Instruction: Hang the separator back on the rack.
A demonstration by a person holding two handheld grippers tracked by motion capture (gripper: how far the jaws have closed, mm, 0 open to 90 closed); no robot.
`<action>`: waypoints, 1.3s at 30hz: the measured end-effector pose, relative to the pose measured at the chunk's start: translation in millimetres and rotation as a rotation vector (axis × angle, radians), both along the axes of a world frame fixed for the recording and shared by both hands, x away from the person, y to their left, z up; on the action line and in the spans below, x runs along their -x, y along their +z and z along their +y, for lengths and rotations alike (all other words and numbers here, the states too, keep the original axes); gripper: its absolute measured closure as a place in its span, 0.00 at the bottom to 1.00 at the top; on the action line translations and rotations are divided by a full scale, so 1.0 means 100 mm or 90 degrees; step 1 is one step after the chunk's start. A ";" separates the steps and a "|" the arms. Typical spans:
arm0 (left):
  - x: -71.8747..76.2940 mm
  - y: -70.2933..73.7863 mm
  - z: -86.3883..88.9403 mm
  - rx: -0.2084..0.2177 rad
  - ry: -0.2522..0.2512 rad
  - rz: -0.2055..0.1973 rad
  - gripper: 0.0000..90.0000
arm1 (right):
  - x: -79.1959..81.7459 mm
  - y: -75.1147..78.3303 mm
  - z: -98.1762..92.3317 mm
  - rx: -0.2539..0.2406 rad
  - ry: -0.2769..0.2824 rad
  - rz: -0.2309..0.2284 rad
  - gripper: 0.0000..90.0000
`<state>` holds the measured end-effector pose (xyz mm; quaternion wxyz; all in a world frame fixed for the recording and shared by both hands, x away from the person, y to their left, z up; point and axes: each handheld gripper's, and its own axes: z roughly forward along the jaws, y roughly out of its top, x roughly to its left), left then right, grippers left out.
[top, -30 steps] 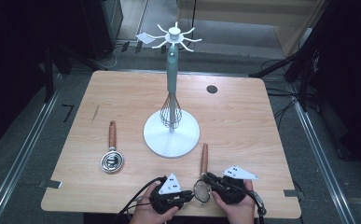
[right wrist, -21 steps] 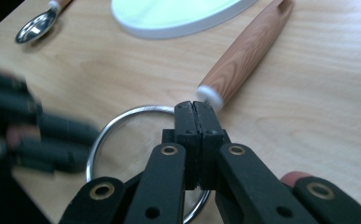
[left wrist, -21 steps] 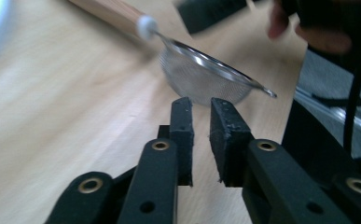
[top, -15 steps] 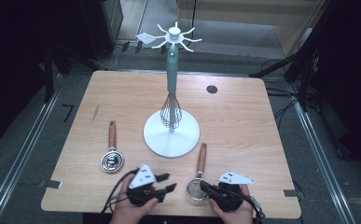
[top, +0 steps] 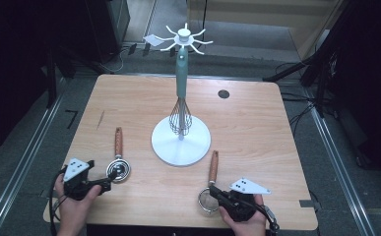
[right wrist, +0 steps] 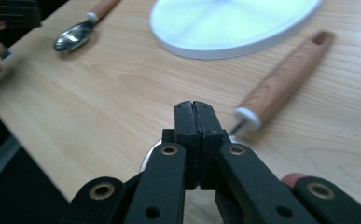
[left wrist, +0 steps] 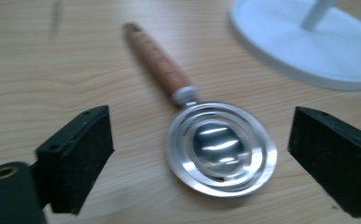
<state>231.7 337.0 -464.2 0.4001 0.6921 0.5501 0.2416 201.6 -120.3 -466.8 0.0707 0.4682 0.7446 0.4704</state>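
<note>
Wooden-handled utensils lay on the bench, one toward each near corner. The right gripper [top: 212,192] was clenched on the rim of the wire strainer [top: 209,183], whose handle pointed at the white stand base [top: 180,142], presumably a pinch on the ring that would leave the handle's hanging hole free for the rack hooks [top: 183,39] above. The left gripper [top: 107,183] sat released, its jaws having just been opening, spread either side of the steel spiral utensil [left wrist: 222,148] without touching it. Compared with a second earlier, the left hand had left the strainer and shifted toward the near left corner.
</note>
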 end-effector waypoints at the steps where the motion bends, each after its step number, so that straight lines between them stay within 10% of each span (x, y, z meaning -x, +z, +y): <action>1: -0.01 -0.01 0.08 0.011 0.009 0.002 0.03 | 0.02 0.01 0.04 -0.005 0.014 -0.001 1.00; 14: -0.14 -0.17 0.26 0.009 0.045 0.043 0.03 | 0.05 -0.10 0.25 0.028 0.084 0.060 1.00; 39: -0.16 -0.19 0.25 0.008 0.044 0.048 0.03 | -0.07 -0.27 0.04 0.092 0.053 0.122 1.00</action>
